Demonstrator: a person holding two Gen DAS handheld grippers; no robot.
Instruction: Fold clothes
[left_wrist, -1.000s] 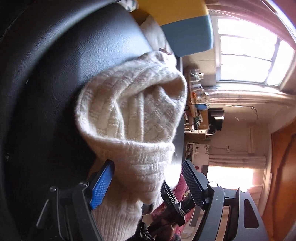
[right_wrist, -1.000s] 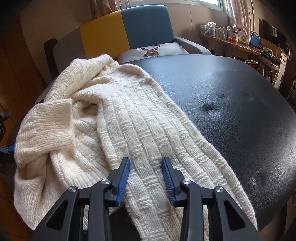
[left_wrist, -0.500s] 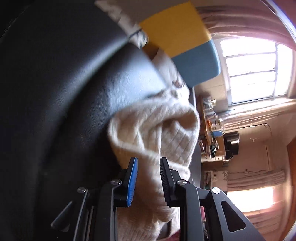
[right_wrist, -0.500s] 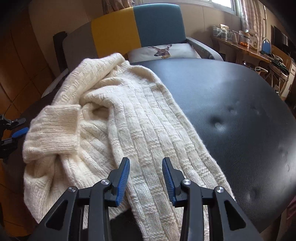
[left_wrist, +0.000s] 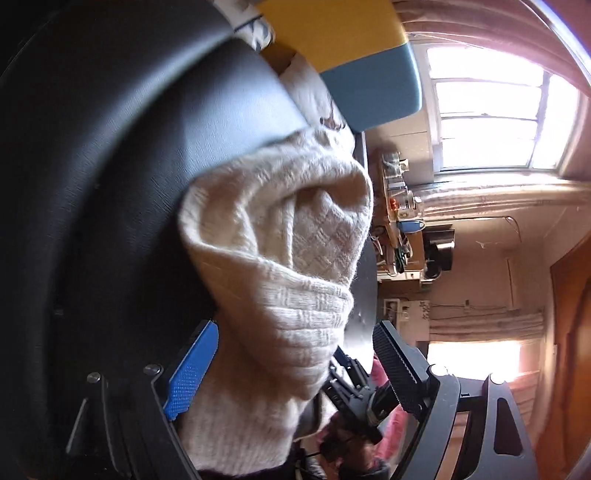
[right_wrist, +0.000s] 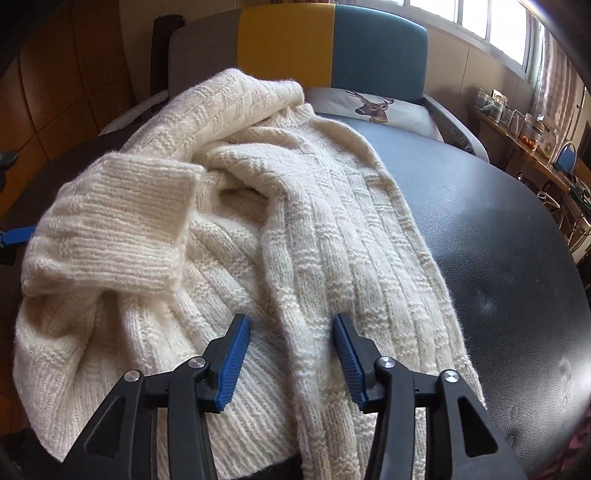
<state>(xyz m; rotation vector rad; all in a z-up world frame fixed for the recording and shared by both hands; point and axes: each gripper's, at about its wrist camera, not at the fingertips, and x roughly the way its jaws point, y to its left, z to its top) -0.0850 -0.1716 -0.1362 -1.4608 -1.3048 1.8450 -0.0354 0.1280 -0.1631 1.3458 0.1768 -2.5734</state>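
A cream knitted sweater (right_wrist: 295, 236) lies bunched on a black padded table (right_wrist: 498, 236). Its ribbed cuff (right_wrist: 110, 225) is folded up at the left. My right gripper (right_wrist: 291, 354) is open just above the sweater's near part, with a raised fold between its fingers. In the left wrist view the ribbed cuff (left_wrist: 295, 317) sits between the wide-open fingers of my left gripper (left_wrist: 295, 365), not pinched. The right gripper also shows below the cuff in the left wrist view (left_wrist: 354, 398).
A yellow and blue armchair (right_wrist: 332, 44) with a deer-print cushion (right_wrist: 373, 107) stands behind the table. A cluttered shelf (right_wrist: 517, 125) runs along the right wall under windows. The table's black top (left_wrist: 110, 184) fills the left of the left wrist view.
My left gripper was open a second ago, narrowed on the cuff half a second ago, and now stands wide open again. The right gripper has moved forward over the sweater.
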